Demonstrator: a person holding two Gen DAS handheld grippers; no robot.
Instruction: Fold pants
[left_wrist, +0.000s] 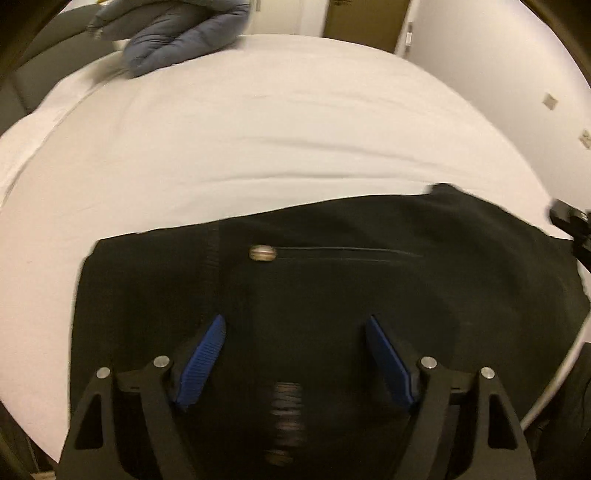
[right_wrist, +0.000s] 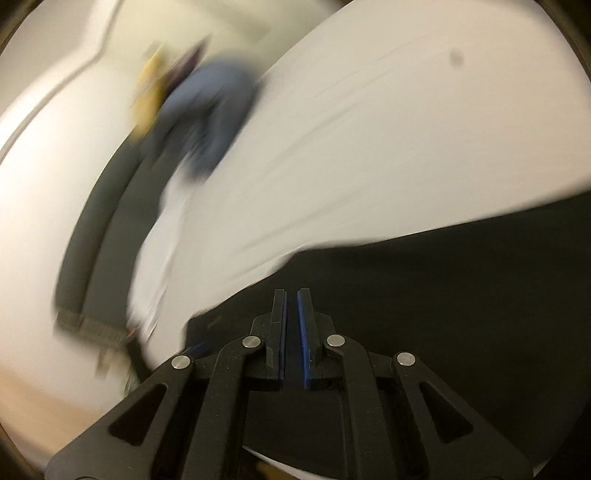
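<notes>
Black pants (left_wrist: 332, 295) lie flat on the white bed sheet (left_wrist: 258, 129), with a zip pocket and its metal pull (left_wrist: 263, 253) facing up. My left gripper (left_wrist: 295, 319) hovers over them pointing steeply down, open, its blue pads (left_wrist: 205, 358) wide apart with nothing pinched between them. The right wrist view is blurred. There the pants (right_wrist: 443, 277) fill the lower right and my right gripper (right_wrist: 291, 291) is shut above the cloth. I see no fabric between its pads. Part of the right gripper (left_wrist: 570, 221) shows at the right edge of the left wrist view.
A blue puffy jacket (left_wrist: 177, 33) lies at the far side of the bed, blurred in the right wrist view as well (right_wrist: 210, 114). A dark bed frame (right_wrist: 96, 229) runs along the mattress side. A brown door (left_wrist: 362, 22) and a white wall (left_wrist: 498, 55) stand beyond the bed.
</notes>
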